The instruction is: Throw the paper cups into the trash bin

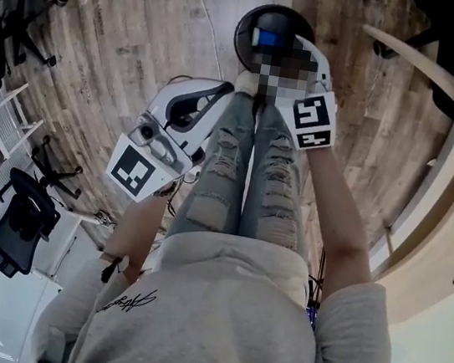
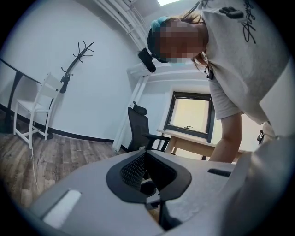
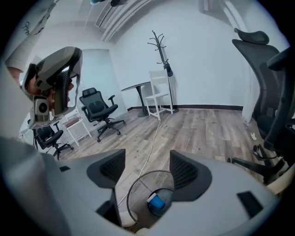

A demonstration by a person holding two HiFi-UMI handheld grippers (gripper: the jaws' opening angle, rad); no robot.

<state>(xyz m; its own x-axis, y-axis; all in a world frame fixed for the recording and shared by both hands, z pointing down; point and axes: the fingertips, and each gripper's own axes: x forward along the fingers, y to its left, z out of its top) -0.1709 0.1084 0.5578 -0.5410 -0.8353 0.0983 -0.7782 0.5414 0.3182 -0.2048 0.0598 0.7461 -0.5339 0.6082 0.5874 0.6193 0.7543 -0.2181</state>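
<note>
A round black trash bin [image 1: 251,30] stands on the wood floor just ahead of the person's feet, with a blue paper cup [image 1: 268,39] lying inside. In the right gripper view the bin [image 3: 138,185] sits straight below and the blue cup [image 3: 156,203] lies at its bottom. My right gripper [image 3: 145,168] hangs open over the bin with nothing between its fingers; its marker cube [image 1: 314,120] shows in the head view. My left gripper [image 1: 215,94] is held off to the left at thigh height, shut and empty. In its own view the left gripper [image 2: 146,169] points up toward the person.
A pale cable [image 3: 154,133] runs across the floor toward the bin. Black office chairs [image 3: 99,110] stand to the left, and another chair [image 3: 272,115] is close on the right. A coat rack [image 3: 161,50], white chair [image 3: 159,94] and a wooden desk [image 1: 450,218] line the room.
</note>
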